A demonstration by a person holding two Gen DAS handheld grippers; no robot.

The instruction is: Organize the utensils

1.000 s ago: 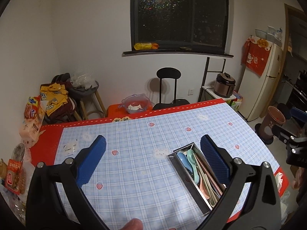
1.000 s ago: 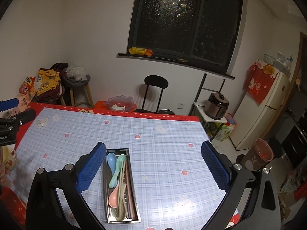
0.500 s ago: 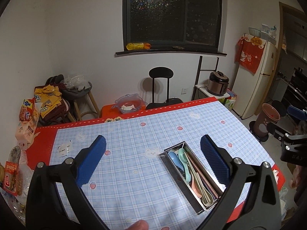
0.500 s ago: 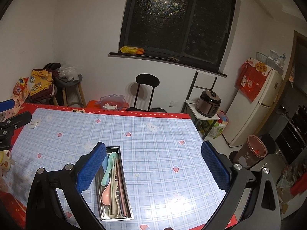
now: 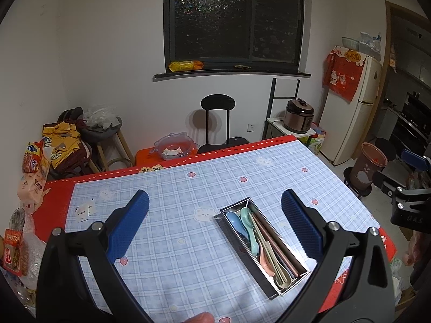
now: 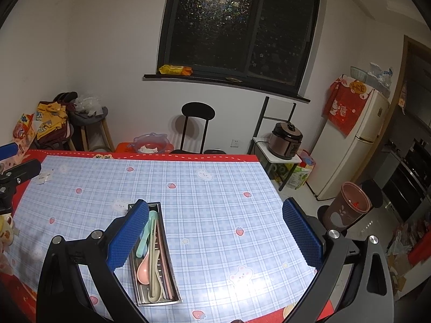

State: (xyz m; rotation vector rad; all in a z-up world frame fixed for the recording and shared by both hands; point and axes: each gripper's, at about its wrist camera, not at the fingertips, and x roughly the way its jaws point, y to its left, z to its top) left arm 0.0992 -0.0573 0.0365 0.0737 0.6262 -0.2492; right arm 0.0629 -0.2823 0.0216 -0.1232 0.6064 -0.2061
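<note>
Table (image 5: 172, 258), blue plaid cloth: bare apart from steel tray (image 5: 292, 282) near right front corner. Tray holds spoons (image 5: 246, 222) and chopsticks (image 5: 273, 238), all lying lengthwise; task judged near done. Left gripper (image 5: 215, 215): jaws wide apart, empty, raised above table. Right gripper (image 6: 215, 224): jaws wide apart, empty, raised. Advice: check for strays, keep clear of tray rim. Change versus earlier frames: both views lifted back slightly; tray contents unmoved.
</note>
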